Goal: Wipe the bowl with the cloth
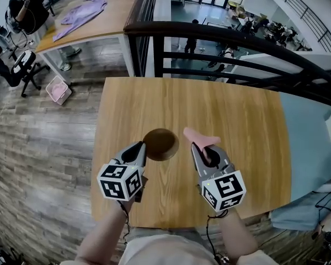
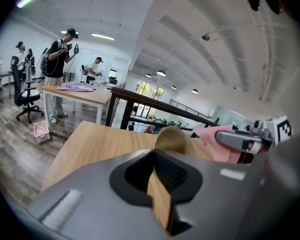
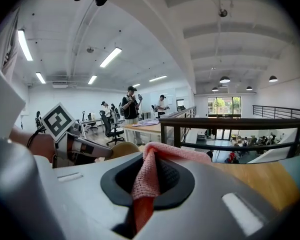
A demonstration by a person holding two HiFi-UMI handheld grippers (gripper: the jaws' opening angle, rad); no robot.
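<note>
Table [image 1: 154,101] edge at 12 o'clock hard against a black railing [image 1: 220,35], with a drop to a lower level past it. At 9 o'clock, edge open to plank floor [image 1: 38,148]. At 3 o'clock, just beside a pale blue top [image 1: 309,142]. At 6 o'clock, close to the body of the one holding the grippers. Broad wood surface around the bowl [image 1: 161,143] toward 12, 9 and 3 o'clock. Well apart at 11 o'clock, a second table [image 1: 107,18] with a purple garment [image 1: 83,12] and a person [image 1: 27,10] beside it.

Bowl near the table's middle: round, brown wood, dark inside, thin rim. Resting on the wood or lifted, not clear.

Left gripper [image 1: 141,147] at the bowl's 8 o'clock, jaws nearly together, pinched on the rim with the bowl's wall between the pads. Right gripper [image 1: 203,149] at the bowl's 3 o'clock, jaws narrow, clamped on a pink cloth [image 1: 197,137]. Knit fold bunched between the pads, loose end sticking out toward 11 o'clock, just beside the bowl's rim.
</note>
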